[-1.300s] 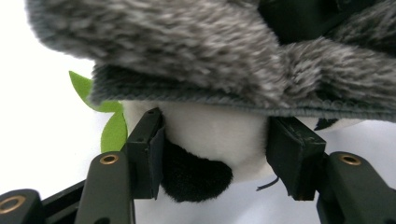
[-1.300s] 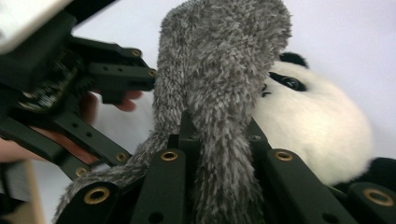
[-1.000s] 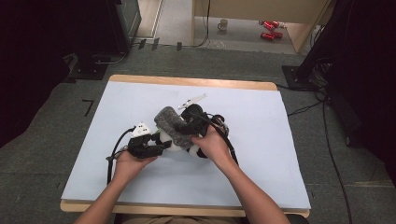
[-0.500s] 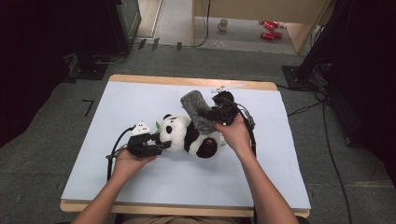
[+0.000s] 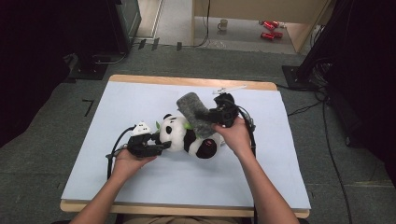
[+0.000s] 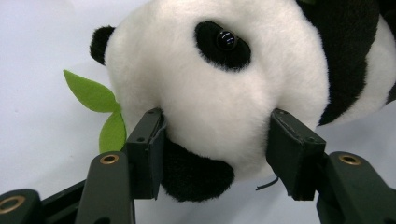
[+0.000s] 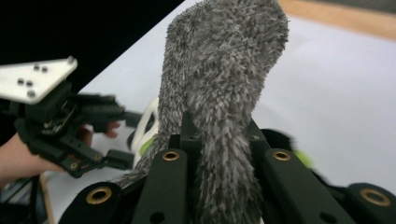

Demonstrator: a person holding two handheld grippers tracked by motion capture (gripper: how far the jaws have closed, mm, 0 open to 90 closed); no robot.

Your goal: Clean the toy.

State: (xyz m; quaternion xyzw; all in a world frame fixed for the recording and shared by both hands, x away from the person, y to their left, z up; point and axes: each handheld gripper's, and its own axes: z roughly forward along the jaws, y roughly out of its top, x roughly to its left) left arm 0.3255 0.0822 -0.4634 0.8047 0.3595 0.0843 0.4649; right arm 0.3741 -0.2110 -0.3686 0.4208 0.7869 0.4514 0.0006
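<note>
One plush panda (image 5: 189, 138) lies on its side near the middle of the light blue table top (image 5: 289, 163), its head toward my left and its dark feet toward my right. A grey fuzzy cloth (image 5: 195, 112) rises from the panda's back and leans up and away toward the far edge.

My right gripper (image 5: 212, 115) is clenched on that cloth; in the right gripper view the grey pile (image 7: 219, 98) stands squeezed between the two black jaws and fans out above them.

My left gripper (image 5: 161, 146) has the panda's head between its jaws. In the left gripper view the white face (image 6: 219, 88) bulges between the two pads (image 6: 149, 144), which press into the fur at each side, with a green felt leaf (image 6: 100, 109) sticking out beside the muzzle. These jaws have just been opening a little, yet the pads remain against the fur.

Beyond the table's far edge a mug (image 5: 223, 23) and red cans (image 5: 268, 29) sit on the floor.
</note>
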